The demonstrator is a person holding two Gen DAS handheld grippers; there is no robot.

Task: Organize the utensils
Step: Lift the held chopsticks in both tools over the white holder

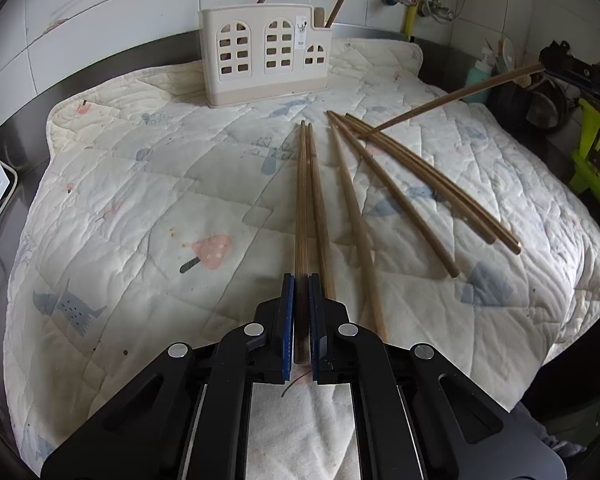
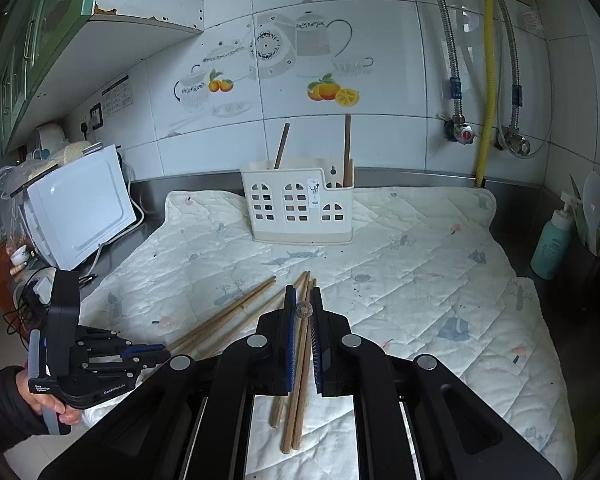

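The left gripper [image 1: 301,280] is pinching the near end of one chopstick [image 1: 301,200], whose long axis runs straight ahead of the jaws toward the utensil holder [image 1: 266,56] standing at the far edge of the quilted mat [image 1: 140,200] on the tabletop. The chopstick's far tip still lies on the mat, short of the holder, so the coming move looks like a lift and a forward carry along that same line. The right gripper [image 2: 303,288] is pressed together on another chopstick [image 1: 452,96], held slanted with its tip down among the loose chopsticks [image 1: 400,196] fanned out to the right of the left one. Two chopsticks already stand in the holder [image 2: 347,148]. Of the two hands the left lines up more directly with the holder; open mat lies between, and nothing blocks the way. The mat's left half is bare, giving room to swing.
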